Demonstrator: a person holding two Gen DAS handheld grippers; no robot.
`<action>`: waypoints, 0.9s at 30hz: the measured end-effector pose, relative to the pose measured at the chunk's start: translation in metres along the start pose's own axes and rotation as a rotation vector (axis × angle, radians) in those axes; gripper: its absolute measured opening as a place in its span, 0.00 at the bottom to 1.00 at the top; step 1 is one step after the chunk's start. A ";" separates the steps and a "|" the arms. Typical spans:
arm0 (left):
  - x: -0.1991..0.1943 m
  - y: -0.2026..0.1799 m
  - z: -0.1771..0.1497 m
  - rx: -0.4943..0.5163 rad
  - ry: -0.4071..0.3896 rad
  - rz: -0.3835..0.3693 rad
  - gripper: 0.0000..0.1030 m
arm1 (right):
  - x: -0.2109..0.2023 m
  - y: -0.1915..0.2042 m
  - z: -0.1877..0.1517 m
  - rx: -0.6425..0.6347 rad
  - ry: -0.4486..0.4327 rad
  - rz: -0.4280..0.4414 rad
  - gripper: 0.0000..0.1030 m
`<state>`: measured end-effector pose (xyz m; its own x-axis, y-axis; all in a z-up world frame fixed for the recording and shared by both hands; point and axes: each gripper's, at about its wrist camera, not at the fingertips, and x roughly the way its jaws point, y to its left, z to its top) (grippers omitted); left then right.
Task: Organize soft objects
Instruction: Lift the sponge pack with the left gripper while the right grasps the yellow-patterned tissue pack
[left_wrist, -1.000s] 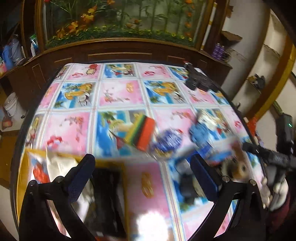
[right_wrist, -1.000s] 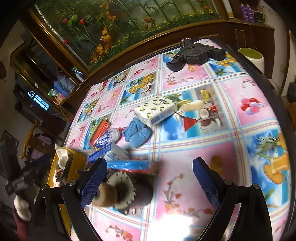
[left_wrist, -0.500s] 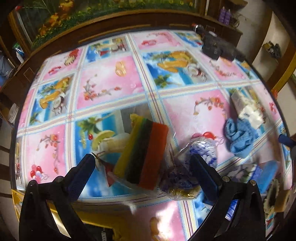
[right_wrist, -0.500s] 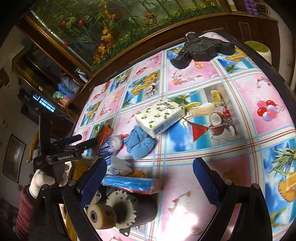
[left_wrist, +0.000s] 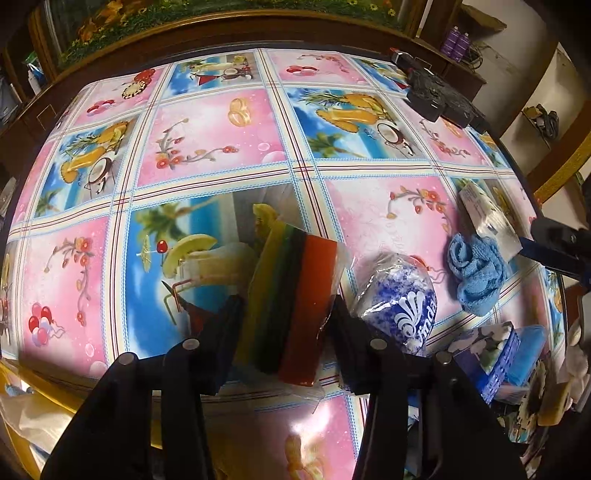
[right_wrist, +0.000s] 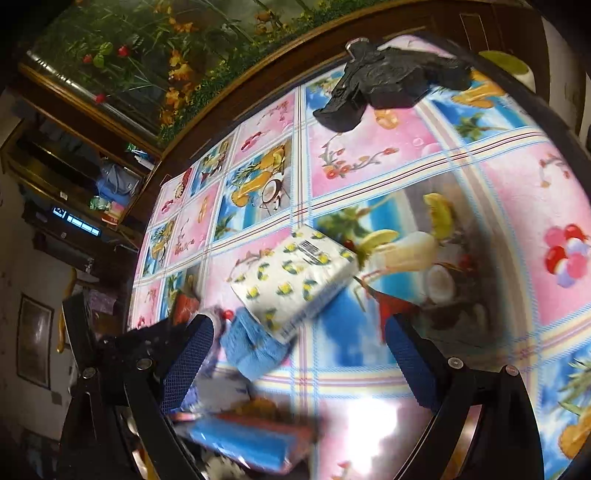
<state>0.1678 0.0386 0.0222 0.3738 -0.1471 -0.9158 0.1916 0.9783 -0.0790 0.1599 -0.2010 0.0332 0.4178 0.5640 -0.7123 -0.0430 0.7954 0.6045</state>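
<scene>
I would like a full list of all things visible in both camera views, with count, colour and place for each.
sponge pack: one, yellow, green, dark and orange stripes in clear wrap, between the closing jaws of the left tool
blue-white bag: one, clear plastic with blue print, right of the sponge pack
blue cloth: one, light blue, crumpled, against the tissue pack
tissue pack: one, white with lemon print, centre of the table
blue wrapped packs: a few, blue, near table edge; blurred
black device: one, black, far end of the table
tablecloth: one, pink and blue picture squares
left tool: one, black, pads pressing the sponge pack
right tool: one, black with blue pads, open, above the cloth
</scene>
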 end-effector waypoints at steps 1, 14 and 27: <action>0.000 0.001 0.000 -0.013 0.002 0.002 0.45 | 0.005 0.002 0.003 0.012 0.009 0.001 0.92; 0.005 -0.002 -0.003 -0.020 -0.030 0.074 0.49 | 0.063 0.045 0.028 -0.040 0.139 -0.235 0.90; -0.059 -0.016 -0.026 -0.001 -0.146 -0.010 0.40 | -0.008 0.053 -0.004 -0.145 0.025 -0.316 0.63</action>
<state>0.1196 0.0358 0.0675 0.4997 -0.1762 -0.8481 0.1953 0.9768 -0.0879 0.1505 -0.1626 0.0690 0.4085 0.2890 -0.8658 -0.0448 0.9538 0.2972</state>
